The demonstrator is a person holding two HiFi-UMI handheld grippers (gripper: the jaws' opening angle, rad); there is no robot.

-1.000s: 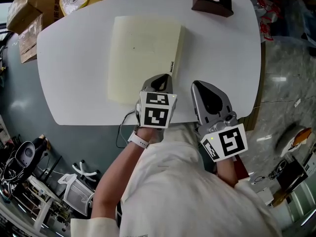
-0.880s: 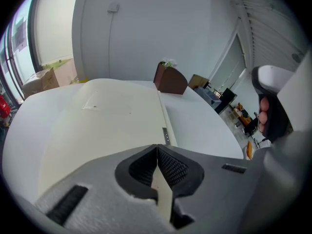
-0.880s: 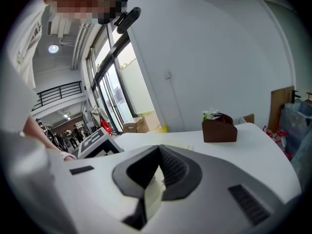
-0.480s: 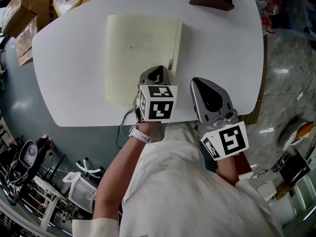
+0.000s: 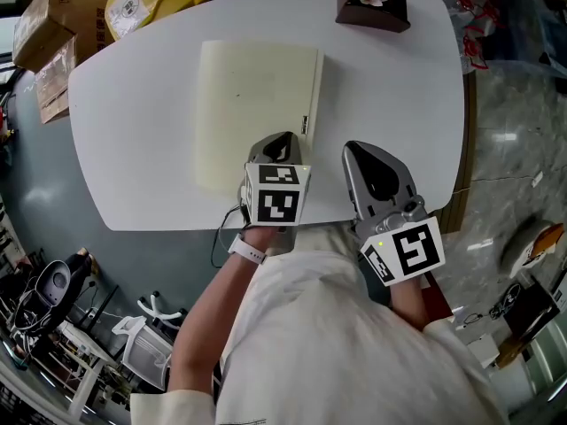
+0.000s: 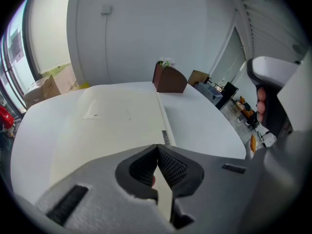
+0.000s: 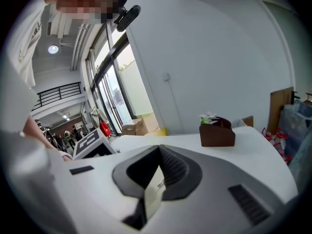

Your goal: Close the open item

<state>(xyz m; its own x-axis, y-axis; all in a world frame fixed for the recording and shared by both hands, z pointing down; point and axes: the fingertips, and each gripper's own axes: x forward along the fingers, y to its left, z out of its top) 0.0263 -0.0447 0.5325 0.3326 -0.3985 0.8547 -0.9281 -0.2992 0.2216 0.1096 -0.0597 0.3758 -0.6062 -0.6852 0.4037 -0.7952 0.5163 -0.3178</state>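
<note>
A lab-like workroom: cardboard boxes (image 5: 44,16) sit left of the white table (image 5: 399,104), and cabled equipment (image 5: 53,299) clutters the floor (image 5: 35,184) at its near-left side.

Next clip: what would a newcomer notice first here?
A large pale cream folder lies flat on the white rounded table, apparently shut. The left gripper and right gripper are at the near edge, jaws together; a dark brown flower box stands at the far edge.
</note>
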